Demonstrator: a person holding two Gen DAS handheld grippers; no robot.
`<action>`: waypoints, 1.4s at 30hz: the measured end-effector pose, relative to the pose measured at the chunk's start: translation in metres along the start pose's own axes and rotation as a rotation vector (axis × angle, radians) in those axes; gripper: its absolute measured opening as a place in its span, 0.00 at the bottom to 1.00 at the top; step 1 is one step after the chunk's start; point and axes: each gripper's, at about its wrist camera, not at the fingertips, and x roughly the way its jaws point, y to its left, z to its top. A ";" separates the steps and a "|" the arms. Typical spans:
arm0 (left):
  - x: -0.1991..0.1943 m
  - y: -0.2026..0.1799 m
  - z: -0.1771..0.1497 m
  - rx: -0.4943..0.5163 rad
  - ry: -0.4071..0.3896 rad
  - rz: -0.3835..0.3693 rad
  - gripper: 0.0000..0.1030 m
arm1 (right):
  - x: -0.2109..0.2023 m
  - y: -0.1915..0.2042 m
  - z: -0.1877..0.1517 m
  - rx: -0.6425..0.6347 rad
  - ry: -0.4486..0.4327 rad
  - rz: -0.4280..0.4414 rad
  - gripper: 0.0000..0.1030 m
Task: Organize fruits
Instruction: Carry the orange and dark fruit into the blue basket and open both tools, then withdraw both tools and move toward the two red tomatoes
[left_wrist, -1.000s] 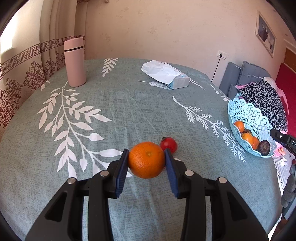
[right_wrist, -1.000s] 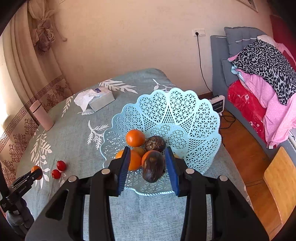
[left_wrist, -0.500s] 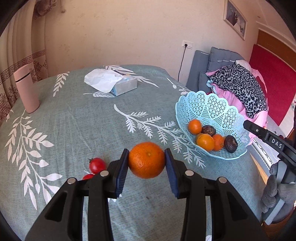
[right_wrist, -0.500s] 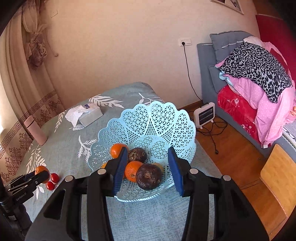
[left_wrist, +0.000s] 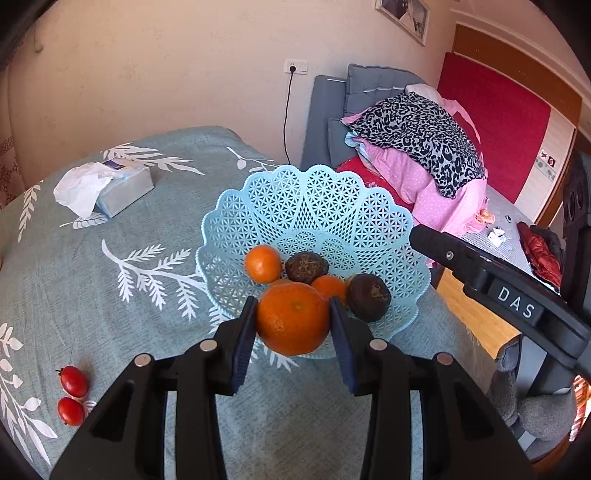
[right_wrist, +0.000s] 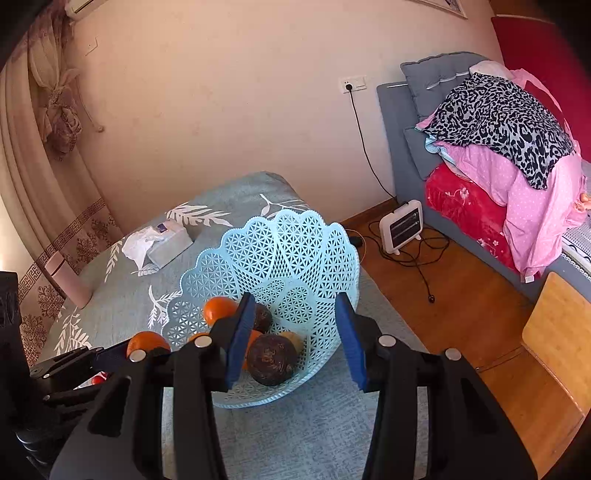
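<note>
- Gripping a large orange (left_wrist: 293, 317), the left gripper (left_wrist: 293, 343) has its blue pads pressed on the fruit's two sides, and the fruit hangs in front of the near rim of the pale blue basket (left_wrist: 314, 206), above the leaf-print tablecloth (left_wrist: 74, 280).
- Standing apart with nothing between them, the jaws of the right gripper (right_wrist: 295, 336) have just been opening; a dark round fruit (right_wrist: 271, 360) lies in the basket below them, untouched by the pads.
- Inside the basket I count a smaller orange (left_wrist: 263, 263), two dark wrinkled fruits and at least one more orange; the pile is partly hidden by the held one, so there may be others.
- Two cherry tomatoes (left_wrist: 72, 395) lie on the cloth, well apart from the basket, not yet put away.
- A tissue box (left_wrist: 122, 184) sits farther back on the table.
- The orange looks firm and fairly heavy for its size, with a dimpled peel that should give the pads some bite. Holding it across its widest part, as now, seems the safest place.
- The tomatoes I judge light, smooth and thin-skinned; they would want a gentle squeeze across the middle, or they could split or pop out.
- The basket's openwork plastic looks light, so a fruit dropped hard could shift it.
</note>
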 end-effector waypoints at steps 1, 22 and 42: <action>0.003 -0.003 0.001 0.004 0.005 -0.012 0.38 | 0.000 -0.001 0.000 0.005 0.000 0.000 0.45; -0.024 0.045 0.007 -0.109 -0.109 0.076 0.91 | -0.010 0.005 0.000 -0.004 -0.030 0.008 0.55; -0.085 0.154 -0.050 -0.314 -0.107 0.338 0.95 | -0.004 0.068 -0.020 -0.163 0.038 0.111 0.62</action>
